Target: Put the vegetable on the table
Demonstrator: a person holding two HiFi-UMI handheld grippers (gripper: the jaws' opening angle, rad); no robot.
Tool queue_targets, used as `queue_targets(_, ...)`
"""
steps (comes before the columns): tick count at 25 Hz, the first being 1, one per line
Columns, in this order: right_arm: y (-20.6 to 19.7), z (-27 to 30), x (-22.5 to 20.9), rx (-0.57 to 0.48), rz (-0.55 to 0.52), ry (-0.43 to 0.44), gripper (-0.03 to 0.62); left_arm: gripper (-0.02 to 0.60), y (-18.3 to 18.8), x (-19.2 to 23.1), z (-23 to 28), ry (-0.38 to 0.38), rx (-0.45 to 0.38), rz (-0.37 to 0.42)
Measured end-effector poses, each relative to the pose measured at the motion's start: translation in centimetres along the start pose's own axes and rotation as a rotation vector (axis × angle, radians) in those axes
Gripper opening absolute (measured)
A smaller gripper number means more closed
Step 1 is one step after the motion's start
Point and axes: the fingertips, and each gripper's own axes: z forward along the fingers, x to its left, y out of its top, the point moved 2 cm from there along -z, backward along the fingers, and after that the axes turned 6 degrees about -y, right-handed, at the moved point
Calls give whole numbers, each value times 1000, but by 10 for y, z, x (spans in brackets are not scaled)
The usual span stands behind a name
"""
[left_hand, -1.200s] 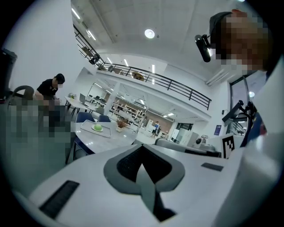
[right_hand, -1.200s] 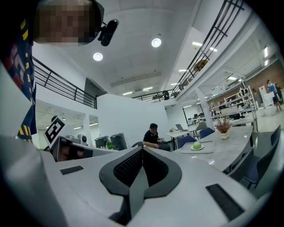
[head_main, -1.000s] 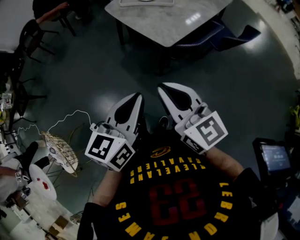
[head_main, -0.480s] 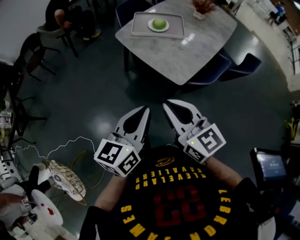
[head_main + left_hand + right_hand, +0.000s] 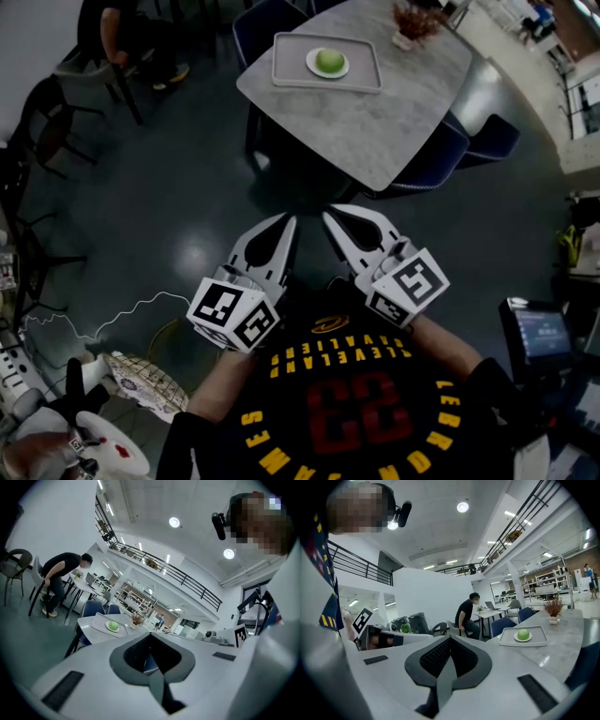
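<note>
Head view: the worktop has slid further into frame than a second ago, so you're closing in. The vegetable sits in the tray, well ahead of your left tongs and right tongs.

Left gripper view: jaws pressed together, gripping nothing.

Right gripper view: the same, closed and empty, with the vegetable not yet picked up.
</note>
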Motion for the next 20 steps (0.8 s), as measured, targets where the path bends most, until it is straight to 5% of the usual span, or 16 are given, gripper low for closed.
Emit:
queue_targets(8,-1,34,-1,43,35,13,5,0,10,32,2,11,8,-52)
queue_targets(20,30,107,-52,5,78,107,5,0,58,86,55,102,7,-11)
